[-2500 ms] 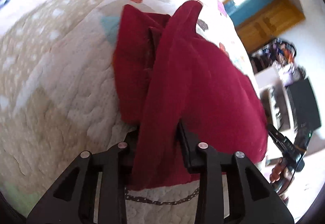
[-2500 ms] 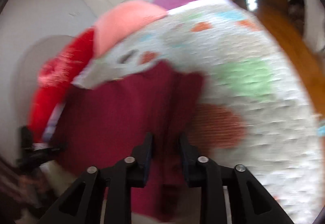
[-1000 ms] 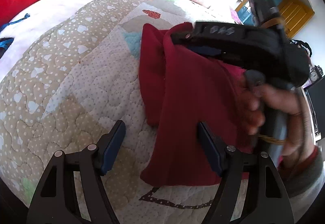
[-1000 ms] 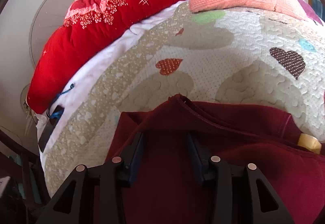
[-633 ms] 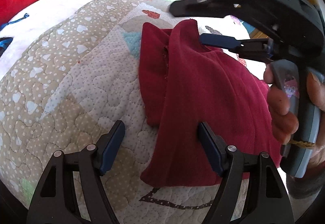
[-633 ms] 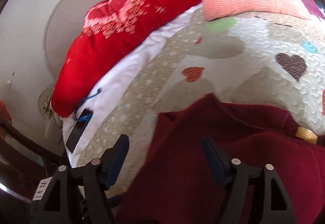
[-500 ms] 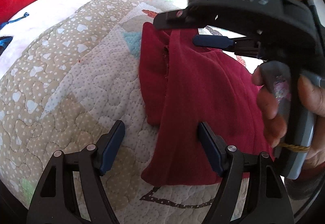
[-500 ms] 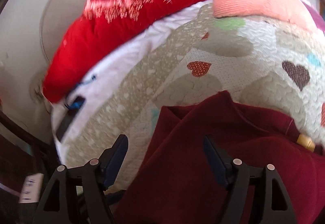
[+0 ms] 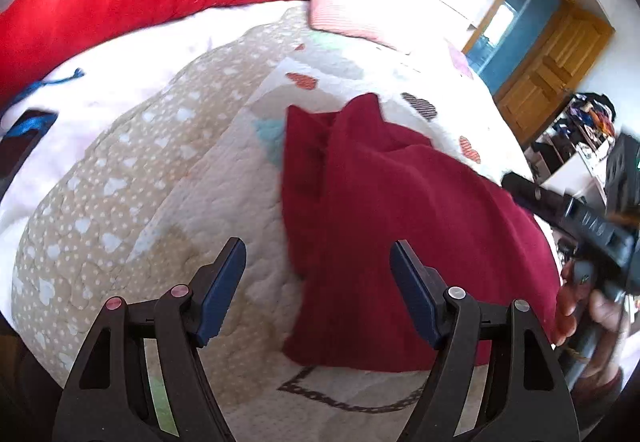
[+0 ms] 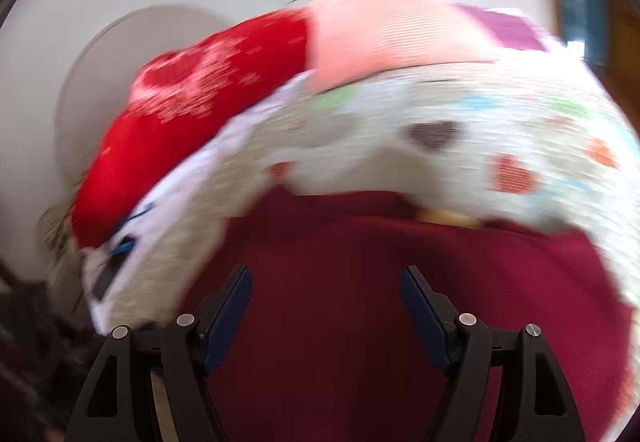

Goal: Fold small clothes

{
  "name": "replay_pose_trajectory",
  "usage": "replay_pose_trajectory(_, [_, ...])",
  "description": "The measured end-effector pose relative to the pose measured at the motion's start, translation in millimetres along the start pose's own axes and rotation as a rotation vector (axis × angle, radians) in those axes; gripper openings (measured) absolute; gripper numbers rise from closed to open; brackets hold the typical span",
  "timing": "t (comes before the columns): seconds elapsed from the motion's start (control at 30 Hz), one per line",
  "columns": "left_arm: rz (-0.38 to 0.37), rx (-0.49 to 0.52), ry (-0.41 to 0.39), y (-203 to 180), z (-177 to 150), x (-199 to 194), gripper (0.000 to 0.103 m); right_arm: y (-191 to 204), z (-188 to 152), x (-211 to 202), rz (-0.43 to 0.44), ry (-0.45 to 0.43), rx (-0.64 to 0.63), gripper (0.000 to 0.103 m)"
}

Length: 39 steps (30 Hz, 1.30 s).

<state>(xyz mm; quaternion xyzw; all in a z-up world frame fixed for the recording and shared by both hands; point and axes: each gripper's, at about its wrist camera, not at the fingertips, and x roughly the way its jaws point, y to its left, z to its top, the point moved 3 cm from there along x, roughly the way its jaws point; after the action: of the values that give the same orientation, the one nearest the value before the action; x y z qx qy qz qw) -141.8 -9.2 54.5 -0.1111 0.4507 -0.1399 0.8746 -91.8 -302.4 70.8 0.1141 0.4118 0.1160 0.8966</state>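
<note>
My left gripper has its jaws spread wide, holding nothing, above the quilt. My right gripper is likewise spread, over the garment, which lies folded on the quilt.

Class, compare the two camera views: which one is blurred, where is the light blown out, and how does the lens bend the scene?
Right wrist view: motion blur smears the quilt and red pillow; the tongs stay sharp. Left wrist view: mostly sharp, the maroon garment clear, glare whitening the top right. Both views: fisheye curves the bed into a dome.
</note>
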Motion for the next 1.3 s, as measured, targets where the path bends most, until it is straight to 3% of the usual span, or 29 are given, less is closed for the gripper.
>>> replay_pose_trajectory(0.17, [-0.002,0.056,0.003,-25,4,7,0.075,-85,-14,-41,-0.178,-0.078,0.129,0.074])
replay_pose_trajectory(0.37, [0.028,0.091,0.026,-42,8,28,0.075,-137,-22,-65,-0.323,-0.115,0.174,0.074])
replay_pose_trajectory(0.53, [0.045,0.08,0.034,-42,11,37,0.075,-154,-12,-51,-0.341,-0.105,0.163,0.074])
replay_pose_trajectory(0.63, [0.039,0.073,0.026,-41,13,36,0.075,-161,-4,-25,-0.315,-0.025,0.157,0.069])
replay_pose_trajectory(0.67, [0.044,0.074,0.026,-40,14,37,0.075,-164,0,-13,-0.286,0.003,0.165,0.061])
replay_pose_trajectory(0.7, [0.051,0.075,0.03,-39,14,39,0.075,-166,1,-6,-0.272,0.02,0.165,0.044])
replay_pose_trajectory(0.73, [0.054,0.073,0.037,-38,14,41,0.075,-167,3,3,-0.266,0.044,0.157,0.034])
replay_pose_trajectory(0.77, [0.056,0.07,0.044,-36,14,44,0.075,-167,4,8,-0.298,0.048,0.137,0.017])
replay_pose_trajectory(0.8, [0.056,0.066,0.047,-35,14,45,0.075,-164,4,8,-0.309,0.038,0.116,0.008])
replay_pose_trajectory(0.87, [0.064,0.064,0.044,-33,14,49,0.075,-159,5,-1,-0.322,0.0,0.089,0.008])
replay_pose_trajectory(0.93, [0.074,0.061,0.049,-31,15,54,0.075,-158,8,-17,-0.404,-0.082,0.065,0.008])
replay_pose_trajectory(1.13, [0.066,0.044,0.047,-27,16,54,0.075,-173,3,8,-0.421,0.017,0.102,0.008])
replay_pose_trajectory(1.17, [0.065,0.044,0.047,-26,16,52,0.075,-174,4,5,-0.416,0.006,0.113,0.013])
replay_pose_trajectory(1.27, [0.064,0.028,0.05,-20,15,48,0.075,-172,5,-16,-0.399,-0.046,0.172,0.043])
replay_pose_trajectory(1.3, [0.058,0.014,0.047,-17,15,46,0.075,-168,5,-25,-0.377,-0.069,0.189,0.044])
